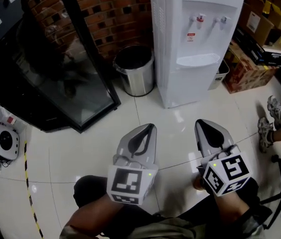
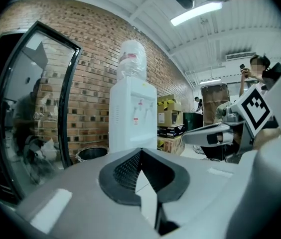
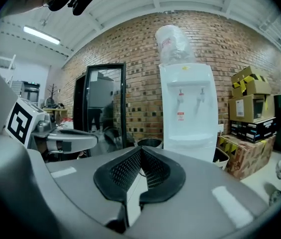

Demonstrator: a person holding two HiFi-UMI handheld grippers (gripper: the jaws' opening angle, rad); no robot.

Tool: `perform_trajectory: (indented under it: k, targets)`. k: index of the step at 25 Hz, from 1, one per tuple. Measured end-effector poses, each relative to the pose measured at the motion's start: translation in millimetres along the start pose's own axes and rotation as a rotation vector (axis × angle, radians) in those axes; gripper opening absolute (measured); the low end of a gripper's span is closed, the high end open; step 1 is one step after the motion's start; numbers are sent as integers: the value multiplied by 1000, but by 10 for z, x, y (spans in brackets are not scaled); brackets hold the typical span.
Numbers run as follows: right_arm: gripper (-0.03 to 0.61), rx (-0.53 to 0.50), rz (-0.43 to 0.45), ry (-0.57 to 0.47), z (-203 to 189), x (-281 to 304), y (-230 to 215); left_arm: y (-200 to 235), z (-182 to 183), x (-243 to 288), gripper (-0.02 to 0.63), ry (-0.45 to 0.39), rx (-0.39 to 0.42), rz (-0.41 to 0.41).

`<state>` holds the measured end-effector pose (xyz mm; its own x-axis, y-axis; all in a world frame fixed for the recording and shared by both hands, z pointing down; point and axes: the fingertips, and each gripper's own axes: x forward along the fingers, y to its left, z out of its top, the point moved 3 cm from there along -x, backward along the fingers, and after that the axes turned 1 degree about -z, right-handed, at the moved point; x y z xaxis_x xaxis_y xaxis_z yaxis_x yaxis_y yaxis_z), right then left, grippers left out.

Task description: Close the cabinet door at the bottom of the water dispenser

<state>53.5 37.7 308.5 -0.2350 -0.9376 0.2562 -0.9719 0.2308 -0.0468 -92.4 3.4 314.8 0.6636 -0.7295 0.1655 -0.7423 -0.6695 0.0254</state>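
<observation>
As far as the head view shows, the water dispenser (image 1: 195,34) stands against the brick wall (image 1: 115,9), and its bottom cabinet door (image 1: 186,86) lies flush with the front, so I judge the closing done. The left tongs (image 1: 149,128) and right tongs (image 1: 204,124) hang well apart from it, both pressed together and empty; nothing seems left.

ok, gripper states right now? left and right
Left gripper: closed, holding nothing.
Right gripper: closed, holding nothing.
</observation>
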Motion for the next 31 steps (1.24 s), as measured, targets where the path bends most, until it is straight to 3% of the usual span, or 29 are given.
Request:
perform_trajectory:
  k: [6,31]
  targets:
    - [-2,15,-42,-49,59,-62,158,172,63,-221,0,-21,-13,10]
    - [-2,7,-48,-25,-60,-112,83,-185,131,-68,2,-30,20,-50]
